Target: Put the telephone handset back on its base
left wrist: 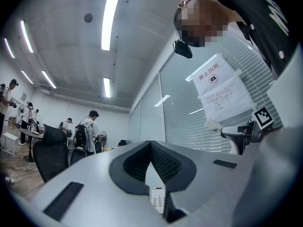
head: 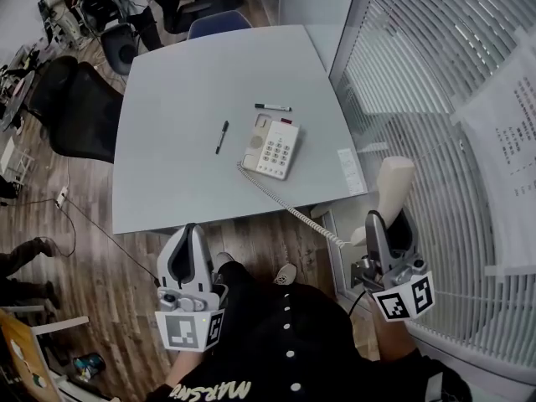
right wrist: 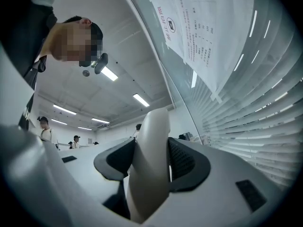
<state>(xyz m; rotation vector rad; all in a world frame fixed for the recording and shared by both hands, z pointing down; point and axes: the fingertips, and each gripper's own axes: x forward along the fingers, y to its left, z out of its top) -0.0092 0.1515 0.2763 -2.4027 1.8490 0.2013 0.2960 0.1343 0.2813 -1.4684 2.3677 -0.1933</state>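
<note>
The white telephone base with its keypad lies on the grey table, right of centre. A coiled cord runs from it off the near edge to the cream handset. My right gripper is shut on the handset, holding it upright in the air by the window, well short of the table; the handset fills the gap between the right gripper jaws. My left gripper hangs below the table's near edge, shut and holding nothing. Through the left gripper jaws a sliver of the base shows.
A black pen and a marker lie left of and behind the base. Black office chairs stand at the table's left, a blue chair behind. Window blinds with a paper notice close the right side.
</note>
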